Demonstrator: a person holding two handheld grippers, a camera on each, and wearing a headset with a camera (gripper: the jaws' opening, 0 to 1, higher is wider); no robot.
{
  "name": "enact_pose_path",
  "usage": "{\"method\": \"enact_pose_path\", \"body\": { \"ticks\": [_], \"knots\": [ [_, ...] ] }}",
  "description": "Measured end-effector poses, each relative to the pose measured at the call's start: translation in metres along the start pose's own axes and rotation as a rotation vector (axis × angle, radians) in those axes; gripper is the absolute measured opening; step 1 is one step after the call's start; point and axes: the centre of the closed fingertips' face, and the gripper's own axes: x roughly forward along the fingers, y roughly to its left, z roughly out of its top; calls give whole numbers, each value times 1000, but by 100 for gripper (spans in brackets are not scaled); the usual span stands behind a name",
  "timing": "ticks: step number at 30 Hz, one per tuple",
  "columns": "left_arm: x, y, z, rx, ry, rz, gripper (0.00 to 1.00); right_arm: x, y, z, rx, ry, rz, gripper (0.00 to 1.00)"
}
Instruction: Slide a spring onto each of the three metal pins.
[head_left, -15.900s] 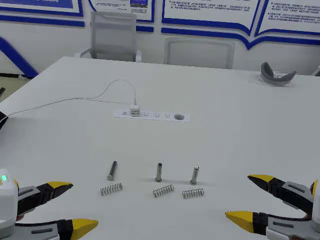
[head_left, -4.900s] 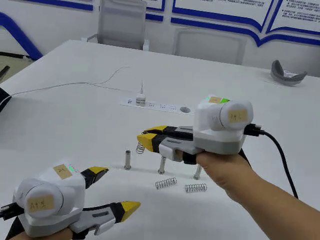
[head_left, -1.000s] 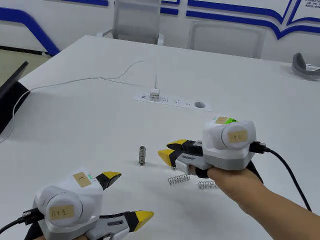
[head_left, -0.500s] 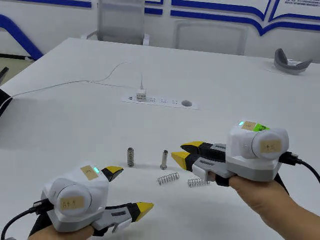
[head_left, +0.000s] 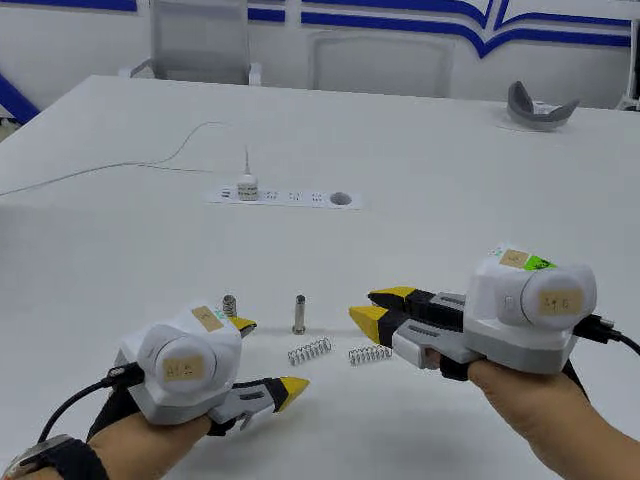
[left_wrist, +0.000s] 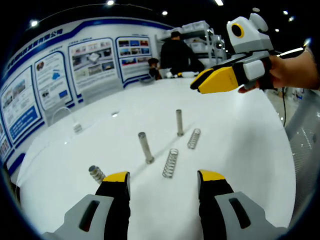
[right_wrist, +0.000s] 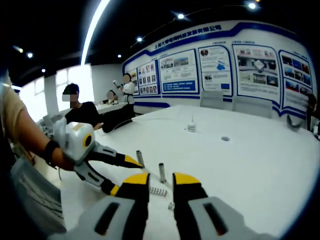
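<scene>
Three metal pins stand on the white table (head_left: 450, 200). The left pin (head_left: 229, 305) (left_wrist: 96, 173) wears a spring. The middle pin (head_left: 299, 313) (left_wrist: 145, 147) is bare, and so is the third pin (left_wrist: 179, 122). Two loose springs (head_left: 309, 351) (head_left: 370, 353) lie in front of them, also seen as spring (left_wrist: 170, 162) and spring (left_wrist: 194, 138). My left gripper (head_left: 267, 355) (left_wrist: 162, 182) is open, its upper tip just beside the sprung pin. My right gripper (head_left: 370, 307) (right_wrist: 161, 180) is open and holds nothing, hovering over the right spring and hiding the third pin in the head view.
A power strip (head_left: 285, 196) with a white plug (head_left: 247, 187) and cable lies mid-table. A grey curved object (head_left: 540, 105) sits at the far right. Chairs stand behind the table. People (right_wrist: 82, 112) sit at another table.
My left gripper has come forward and up, close to the sprung pin. The right gripper stays open near the right spring. The head camera has shifted.
</scene>
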Motion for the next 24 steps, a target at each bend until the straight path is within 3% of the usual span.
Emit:
{"method": "enact_pose_path", "body": {
  "ticks": [7, 15, 24],
  "knots": [
    [14, -3, 1, 13, 33, -34, 43, -4, -2, -2, 10, -2, -14, 19],
    [29, -5, -9, 44, 98, -64, 30, -6, -5, -2, 17, -4, -25, 19],
    [32, -14, -9, 60, 110, -98, 11, -5, -6, -1, 21, -3, -23, 19]
  ]
}}
